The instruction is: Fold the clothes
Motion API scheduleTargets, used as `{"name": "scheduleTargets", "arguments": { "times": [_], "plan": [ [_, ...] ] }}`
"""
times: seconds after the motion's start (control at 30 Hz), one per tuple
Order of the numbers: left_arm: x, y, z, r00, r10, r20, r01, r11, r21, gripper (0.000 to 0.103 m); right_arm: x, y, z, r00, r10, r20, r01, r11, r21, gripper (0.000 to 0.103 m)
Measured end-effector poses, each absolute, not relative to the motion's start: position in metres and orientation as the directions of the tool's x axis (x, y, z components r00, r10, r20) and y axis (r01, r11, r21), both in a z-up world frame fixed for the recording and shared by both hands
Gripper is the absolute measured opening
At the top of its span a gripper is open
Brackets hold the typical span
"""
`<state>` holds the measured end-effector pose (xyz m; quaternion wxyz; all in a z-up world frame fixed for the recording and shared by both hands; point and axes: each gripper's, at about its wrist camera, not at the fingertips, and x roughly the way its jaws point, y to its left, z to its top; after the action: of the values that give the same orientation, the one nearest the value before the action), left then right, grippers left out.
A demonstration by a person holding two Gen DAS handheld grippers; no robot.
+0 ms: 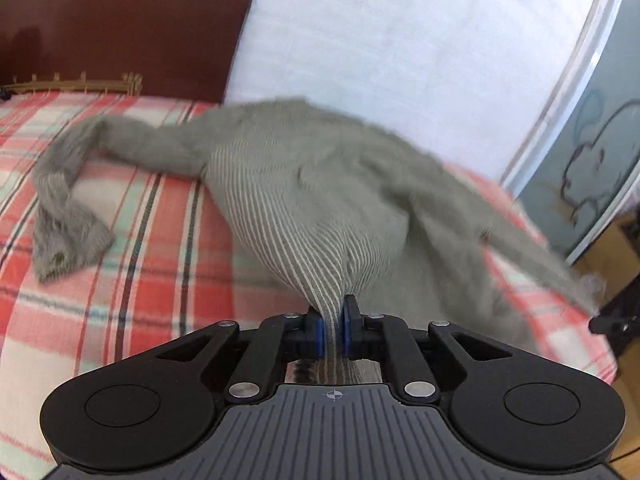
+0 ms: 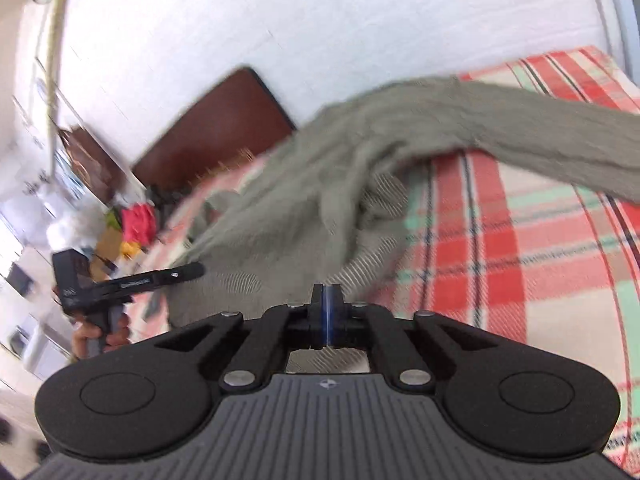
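Both grippers' fingers, left (image 1: 333,316) and right (image 2: 328,300), each pinch one grey striped garment (image 1: 304,184).

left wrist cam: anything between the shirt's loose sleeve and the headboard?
Only bare plaid bedspread. In the left wrist view, the grey striped shirt's sleeve lies flat on it, short of the dark headboard.

**A bedroom at home**

We're over a bed (image 1: 120,280) dressed in a red, cream and mint plaid cover, dark brown headboard (image 1: 120,32) standing at its far edge against a plain white wall (image 1: 400,40). Household clutter (image 2: 132,220) crowds the room beyond the bed's corner.
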<state>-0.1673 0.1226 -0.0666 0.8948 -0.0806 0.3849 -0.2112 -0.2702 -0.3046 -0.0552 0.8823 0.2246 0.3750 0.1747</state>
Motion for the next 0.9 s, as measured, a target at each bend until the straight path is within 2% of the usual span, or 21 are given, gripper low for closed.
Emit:
{"name": "scheduleTargets", "arguments": {
  "times": [0.07,0.1,0.13,0.17,0.2,0.27,0.4,0.47,0.5,0.53,0.57,0.67,0.77,0.9],
  "plan": [
    [-0.174,0.127,-0.072,0.613,-0.429,-0.664,0.302,0.903,-0.305,0.031,-0.263,-0.299,-0.067,0.644,0.474,-0.600,-0.121,0.838,0.532,0.036],
    [-0.177,0.129,-0.074,0.612,-0.423,-0.669,0.294,0.906,-0.304,0.040,-0.259,-0.296,-0.072,0.639,0.477,-0.603,-0.112,0.833,0.541,0.068],
    [-0.181,0.131,-0.077,0.611,-0.417,-0.673,0.287,0.909,-0.302,0.047,-0.254,-0.294,-0.078,0.634,0.481,-0.605,-0.103,0.829,0.550,0.080],
    [-0.184,0.133,-0.079,0.609,-0.411,-0.678,0.280,0.911,-0.301,0.063,-0.249,-0.291,-0.083,0.630,0.485,-0.606,-0.102,0.826,0.555,0.080],
    [-0.187,0.135,-0.082,0.608,-0.406,-0.682,0.273,0.914,-0.300,0.072,-0.245,-0.288,-0.085,0.627,0.492,-0.604,-0.114,0.825,0.553,0.079],
    [-0.194,0.140,-0.087,0.606,-0.394,-0.691,0.258,0.919,-0.297,0.077,-0.235,-0.282,-0.090,0.620,0.505,-0.601,-0.138,0.824,0.550,0.079],
    [-0.203,0.140,-0.099,0.583,-0.390,-0.713,0.250,0.921,-0.299,0.080,-0.218,-0.271,-0.106,0.574,0.529,-0.625,-0.166,0.823,0.544,0.079],
    [-0.201,0.131,-0.107,0.559,-0.408,-0.722,0.271,0.912,-0.307,0.076,-0.215,-0.265,-0.115,0.548,0.547,-0.633,-0.187,0.817,0.545,0.067],
    [-0.200,0.126,-0.110,0.547,-0.419,-0.724,0.285,0.907,-0.310,0.046,-0.214,-0.263,-0.117,0.531,0.560,-0.636,-0.200,0.812,0.548,0.032],
    [-0.199,0.121,-0.112,0.534,-0.433,-0.726,0.307,0.900,-0.310,0.022,-0.215,-0.263,-0.116,0.518,0.574,-0.635,-0.209,0.804,0.557,0.001],
    [-0.199,0.118,-0.112,0.526,-0.446,-0.724,0.324,0.892,-0.314,0.000,-0.217,-0.263,-0.115,0.504,0.587,-0.633,-0.217,0.796,0.565,0.001],
    [-0.205,0.122,-0.101,0.538,-0.482,-0.692,0.337,0.875,-0.347,0.000,-0.223,-0.264,-0.109,0.469,0.628,-0.621,-0.240,0.767,0.595,0.001],
    [-0.216,0.136,-0.077,0.575,-0.525,-0.628,0.357,0.851,-0.384,0.000,-0.238,-0.277,-0.085,0.487,0.675,-0.554,-0.263,0.718,0.644,0.001],
    [-0.203,0.146,-0.043,0.621,-0.574,-0.534,0.376,0.816,-0.440,0.000,-0.216,-0.283,-0.051,0.559,0.661,-0.500,-0.301,0.724,0.621,0.001]
  ]
}}
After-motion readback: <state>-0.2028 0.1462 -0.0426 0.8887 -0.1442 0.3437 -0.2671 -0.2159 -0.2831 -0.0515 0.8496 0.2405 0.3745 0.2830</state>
